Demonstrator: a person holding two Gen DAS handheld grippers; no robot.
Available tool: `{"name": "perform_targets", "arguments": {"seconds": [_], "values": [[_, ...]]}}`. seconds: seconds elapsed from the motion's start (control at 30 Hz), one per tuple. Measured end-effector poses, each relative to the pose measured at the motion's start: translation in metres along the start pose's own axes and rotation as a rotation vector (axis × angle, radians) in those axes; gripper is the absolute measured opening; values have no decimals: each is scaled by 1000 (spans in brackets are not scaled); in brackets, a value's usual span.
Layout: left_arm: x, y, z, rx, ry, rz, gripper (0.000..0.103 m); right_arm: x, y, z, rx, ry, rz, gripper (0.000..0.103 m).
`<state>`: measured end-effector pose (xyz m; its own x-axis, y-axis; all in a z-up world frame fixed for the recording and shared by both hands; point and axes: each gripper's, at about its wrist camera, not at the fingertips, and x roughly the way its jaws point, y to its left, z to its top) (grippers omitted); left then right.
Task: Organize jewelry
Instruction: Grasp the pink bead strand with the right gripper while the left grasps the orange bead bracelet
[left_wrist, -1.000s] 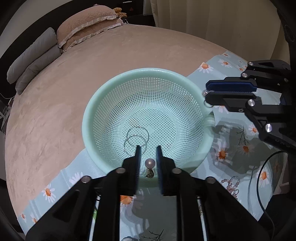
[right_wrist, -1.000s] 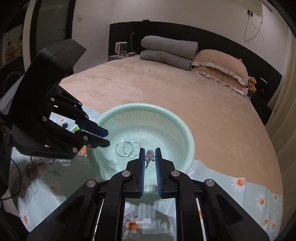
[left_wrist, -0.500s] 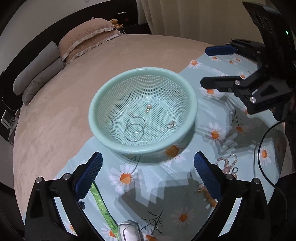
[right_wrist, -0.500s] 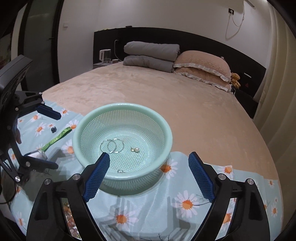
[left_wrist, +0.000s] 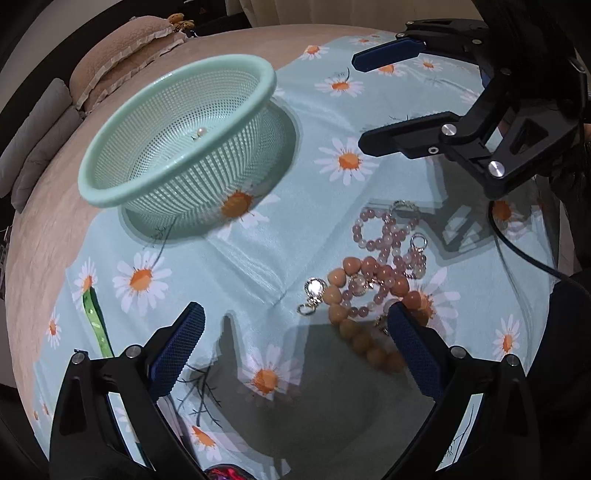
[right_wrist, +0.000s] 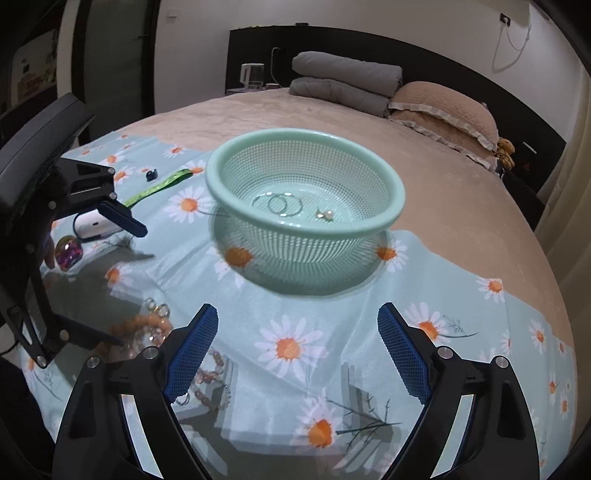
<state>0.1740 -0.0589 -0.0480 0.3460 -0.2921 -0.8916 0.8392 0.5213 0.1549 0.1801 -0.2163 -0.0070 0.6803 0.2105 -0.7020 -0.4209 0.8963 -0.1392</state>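
Observation:
A mint-green mesh basket (left_wrist: 110, 199) (right_wrist: 221, 192) stands on a daisy-print cloth (left_wrist: 236, 258) on the bed. Inside lie two hoop earrings (right_wrist: 280, 203) and a pearl earring (right_wrist: 327, 214) (left_wrist: 200, 131). A pile of orange and pink bead bracelets (left_wrist: 373, 280) with silver clasps lies on the cloth, just ahead of my left gripper (left_wrist: 295, 332), which is open and empty above it. The pile also shows in the right wrist view (right_wrist: 147, 328). My right gripper (right_wrist: 297, 347) is open and empty, short of the basket; it also shows at the upper right of the left wrist view (left_wrist: 356, 99).
A green ribbon (right_wrist: 155, 188) (left_wrist: 96, 325), a white device (right_wrist: 94, 225), a purple shiny ball (right_wrist: 68, 253) and a small dark item (right_wrist: 150, 174) lie on the cloth left of the basket. Pillows (right_wrist: 443, 107) and folded grey blankets (right_wrist: 343, 81) lie at the bed's head.
Both grippers let go of earrings into the basket, opened wide and pulled back. The left gripper has swung right and down over the bead pile.

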Motion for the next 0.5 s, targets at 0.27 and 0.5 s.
{"name": "perform_targets", "arguments": {"seconds": [0.27, 0.5], "values": [[14, 5, -17, -72, 26, -44, 98, 12, 37, -32, -85, 60, 56, 79], [16, 4, -22, -67, 48, 22, 98, 30, 33, -41, 3, 139, 111, 23]]}}
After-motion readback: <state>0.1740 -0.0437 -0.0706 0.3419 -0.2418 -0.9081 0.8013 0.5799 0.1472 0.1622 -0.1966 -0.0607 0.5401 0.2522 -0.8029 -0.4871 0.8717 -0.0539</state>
